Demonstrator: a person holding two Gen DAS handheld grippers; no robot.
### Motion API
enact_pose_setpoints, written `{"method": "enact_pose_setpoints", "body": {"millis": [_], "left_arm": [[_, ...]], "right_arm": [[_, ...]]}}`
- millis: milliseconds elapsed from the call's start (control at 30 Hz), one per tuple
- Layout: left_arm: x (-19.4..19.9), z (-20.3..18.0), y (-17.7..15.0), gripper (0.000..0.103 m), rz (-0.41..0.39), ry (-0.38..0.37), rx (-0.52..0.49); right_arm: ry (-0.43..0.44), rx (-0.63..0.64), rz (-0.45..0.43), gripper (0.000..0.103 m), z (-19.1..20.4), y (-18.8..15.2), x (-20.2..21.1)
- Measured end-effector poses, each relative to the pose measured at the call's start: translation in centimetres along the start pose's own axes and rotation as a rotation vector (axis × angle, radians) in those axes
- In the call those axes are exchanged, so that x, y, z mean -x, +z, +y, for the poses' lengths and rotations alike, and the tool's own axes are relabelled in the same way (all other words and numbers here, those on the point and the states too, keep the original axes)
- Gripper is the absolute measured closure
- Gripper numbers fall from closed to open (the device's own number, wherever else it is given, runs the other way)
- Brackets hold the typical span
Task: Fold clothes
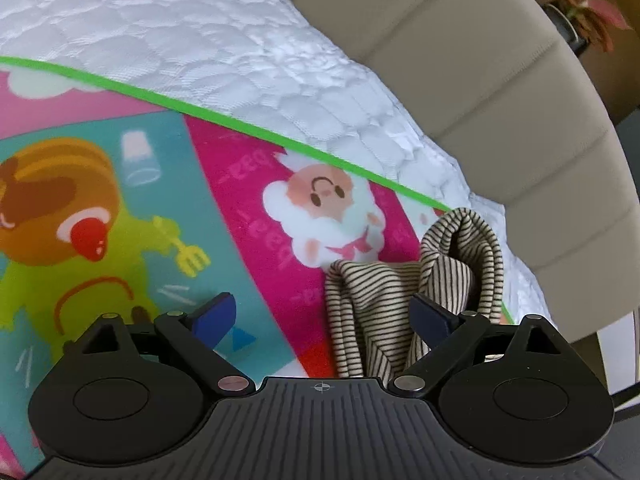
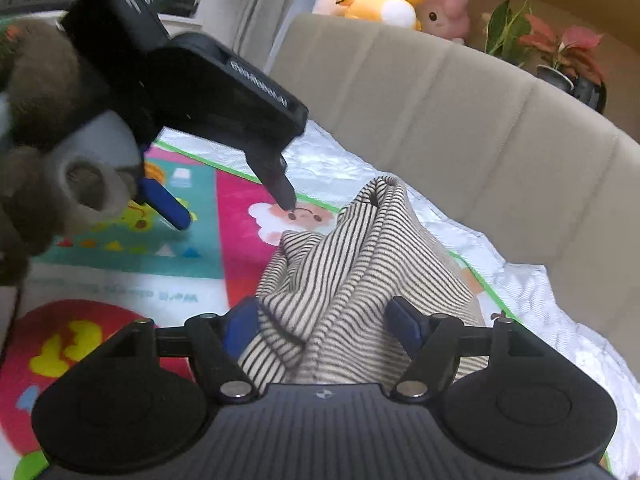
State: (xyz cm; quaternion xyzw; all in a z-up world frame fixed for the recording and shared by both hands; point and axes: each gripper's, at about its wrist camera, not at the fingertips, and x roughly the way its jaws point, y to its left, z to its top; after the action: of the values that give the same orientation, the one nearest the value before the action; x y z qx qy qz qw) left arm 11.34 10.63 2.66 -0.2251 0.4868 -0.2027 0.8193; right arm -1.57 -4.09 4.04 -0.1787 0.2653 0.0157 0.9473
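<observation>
Both grippers hover over a bunched striped garment (image 2: 344, 264) on a cartoon mat (image 1: 132, 208). The right gripper (image 2: 324, 322) straddles it, fingers apart, apparently unpinched; the left gripper (image 1: 324, 314) gapes empty, cloth nearest its right finger. Best pinch an edge, then spread it flat.

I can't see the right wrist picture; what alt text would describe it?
A crumpled beige black-striped cotton garment lies between the open right tongs on a colourful cartoon play mat. The left tongs hover open beyond, before a beige padded headboard.
</observation>
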Motion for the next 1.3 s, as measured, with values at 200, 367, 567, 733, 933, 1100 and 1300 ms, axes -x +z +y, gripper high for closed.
{"method": "enact_pose_setpoints", "body": {"millis": [200, 367, 567, 733, 933, 1100, 1300], "left_arm": [[0.7, 0.8, 0.4, 0.006, -0.024, 0.003, 0.025], [1.0, 0.7, 0.7, 0.006, -0.038, -0.013, 0.021], [2.5, -1.1, -0.4, 0.006, -0.034, -0.048, -0.085], [5.2, -1.1, -1.2, 0.006, -0.059, -0.094, -0.112], [3.1, -2.0, -2.5, 0.011, -0.004, -0.076, -0.194], [1.2, -1.7, -3.2, 0.01, 0.057, -0.011, -0.241], [1.5, -1.8, -3.1, 0.008, 0.052, 0.002, -0.26]], "right_arm": [[0.043, 0.145, -0.013, 0.079, -2.4, 0.3, 1.6], [0.183, 0.19, -0.008, 0.08, -2.9, 0.8, 6.5], [0.254, 0.271, 0.021, 0.077, 1.1, -1.3, 4.3], [0.284, 0.342, 0.019, 0.07, 1.3, -0.7, 4.1], [0.332, 0.316, 0.029, 0.061, 0.6, -0.7, 4.0], [0.377, 0.178, 0.022, 0.055, -0.9, 0.7, 5.8], [0.245, 0.074, 0.024, 0.053, -1.6, 1.5, 5.4]]}}
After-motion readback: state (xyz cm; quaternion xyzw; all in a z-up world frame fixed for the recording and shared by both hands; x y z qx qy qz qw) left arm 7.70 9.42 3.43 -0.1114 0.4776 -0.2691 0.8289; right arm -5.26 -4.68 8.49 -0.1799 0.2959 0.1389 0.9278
